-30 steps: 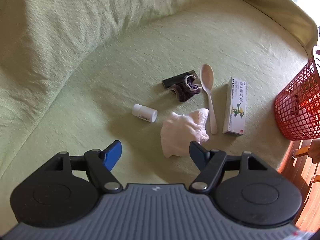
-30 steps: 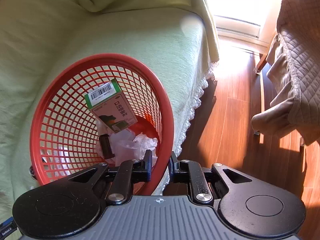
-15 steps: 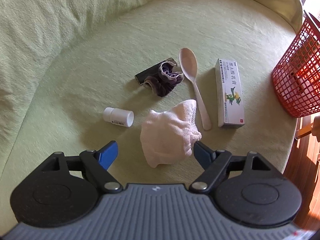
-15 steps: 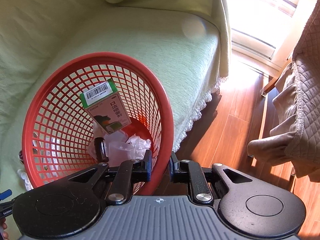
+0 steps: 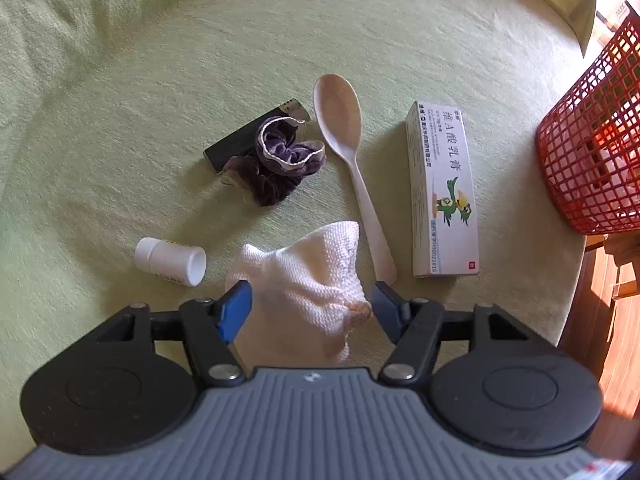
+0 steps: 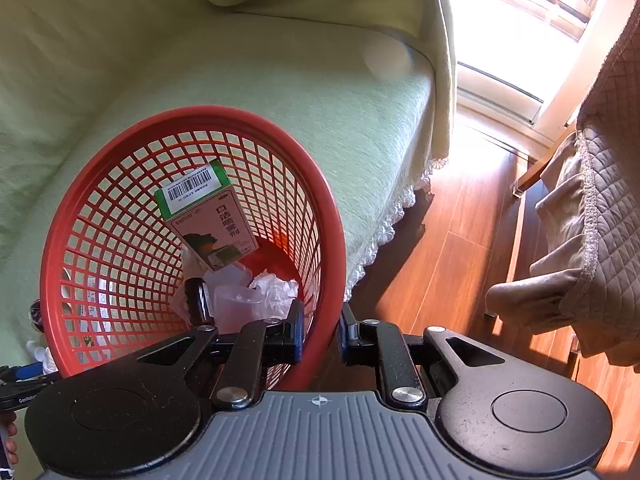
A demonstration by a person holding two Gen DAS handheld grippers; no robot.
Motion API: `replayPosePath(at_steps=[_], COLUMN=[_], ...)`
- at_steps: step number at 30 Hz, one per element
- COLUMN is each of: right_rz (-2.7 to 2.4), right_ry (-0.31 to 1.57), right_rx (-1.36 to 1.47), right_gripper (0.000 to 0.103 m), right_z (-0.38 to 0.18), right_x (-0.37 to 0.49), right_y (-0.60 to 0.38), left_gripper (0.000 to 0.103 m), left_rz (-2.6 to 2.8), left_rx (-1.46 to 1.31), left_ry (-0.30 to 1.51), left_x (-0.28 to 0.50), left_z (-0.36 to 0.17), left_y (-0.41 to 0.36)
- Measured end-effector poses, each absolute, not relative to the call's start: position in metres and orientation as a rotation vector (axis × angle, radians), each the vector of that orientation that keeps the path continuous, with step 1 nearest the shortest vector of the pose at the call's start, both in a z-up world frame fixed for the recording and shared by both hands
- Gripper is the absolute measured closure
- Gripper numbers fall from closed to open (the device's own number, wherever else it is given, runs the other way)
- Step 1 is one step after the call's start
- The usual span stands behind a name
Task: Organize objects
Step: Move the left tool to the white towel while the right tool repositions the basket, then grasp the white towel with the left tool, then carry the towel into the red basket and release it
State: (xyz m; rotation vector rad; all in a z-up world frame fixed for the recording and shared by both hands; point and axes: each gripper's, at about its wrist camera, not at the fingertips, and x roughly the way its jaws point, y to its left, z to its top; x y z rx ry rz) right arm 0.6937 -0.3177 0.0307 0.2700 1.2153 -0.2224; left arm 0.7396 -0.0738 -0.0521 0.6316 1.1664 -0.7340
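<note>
My left gripper (image 5: 312, 306) is open, its jaws on either side of a crumpled white cloth (image 5: 308, 280) on the green sofa cover. Beyond it lie a white pill bottle (image 5: 170, 262), a purple scrunchie (image 5: 280, 164) on a black lighter (image 5: 248, 138), a beige spoon (image 5: 348, 152) and a white ointment box (image 5: 442, 196). My right gripper (image 6: 320, 330) is shut on the rim of the red basket (image 6: 320, 216), which holds a green-and-white box (image 6: 208, 216), clear plastic and a dark item. The basket also shows in the left wrist view (image 5: 592, 140).
The sofa seat edge with lace trim (image 6: 384, 240) drops to a wooden floor (image 6: 448, 280) on the right. A quilted brown cover (image 6: 600, 208) hangs at the far right. The sofa back (image 5: 100, 12) rises behind the objects.
My left gripper has moved forward and down, so the white cloth now lies between its open jaws. The right gripper stays shut on the basket rim and has tilted its view slightly.
</note>
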Motion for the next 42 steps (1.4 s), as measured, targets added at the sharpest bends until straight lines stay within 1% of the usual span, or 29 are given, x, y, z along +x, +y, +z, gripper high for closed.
replayPosePath(at_steps=[3, 4, 6, 8, 13, 21, 32, 42], right_rz=[-0.223, -0.223, -0.225, -0.226, -0.221, -0.198, -0.182, -0.174], right_ry=[1.215, 1.214, 1.216, 1.215, 1.216, 1.22, 1.22, 1.219], right_rx=[0.269, 0.268, 0.269, 0.271, 0.273, 0.273, 0.286, 0.301], right_gripper=[0.09, 0.09, 0.09, 0.09, 0.09, 0.09, 0.09, 0.09], right_z=[0.031, 0.03, 0.031, 0.031, 0.032, 0.033, 0.031, 0.031], right_x=[0.694, 0.694, 0.694, 0.694, 0.692, 0.692, 0.691, 0.691], right_y=[-0.317, -0.317, -0.317, -0.317, -0.318, -0.32, -0.322, -0.323], left_gripper=[0.054, 0.061, 0.068, 0.072, 0.087, 0.094, 0.094, 0.094], left_rz=[-0.735, -0.734, -0.72, -0.721, -0.738, -0.731, -0.829, -0.994], left_rx=[0.636, 0.632, 0.636, 0.635, 0.697, 0.703, 0.65, 0.666], left_ry=[1.168, 1.169, 1.168, 1.168, 1.118, 1.088, 1.012, 0.936], left_x=[0.739, 0.74, 0.741, 0.743, 0.735, 0.73, 0.707, 0.667], left_z=[-0.053, -0.053, -0.054, -0.053, -0.044, -0.015, 0.06, 0.11], left_y=[-0.076, -0.076, -0.076, -0.074, -0.075, -0.081, -0.124, -0.173])
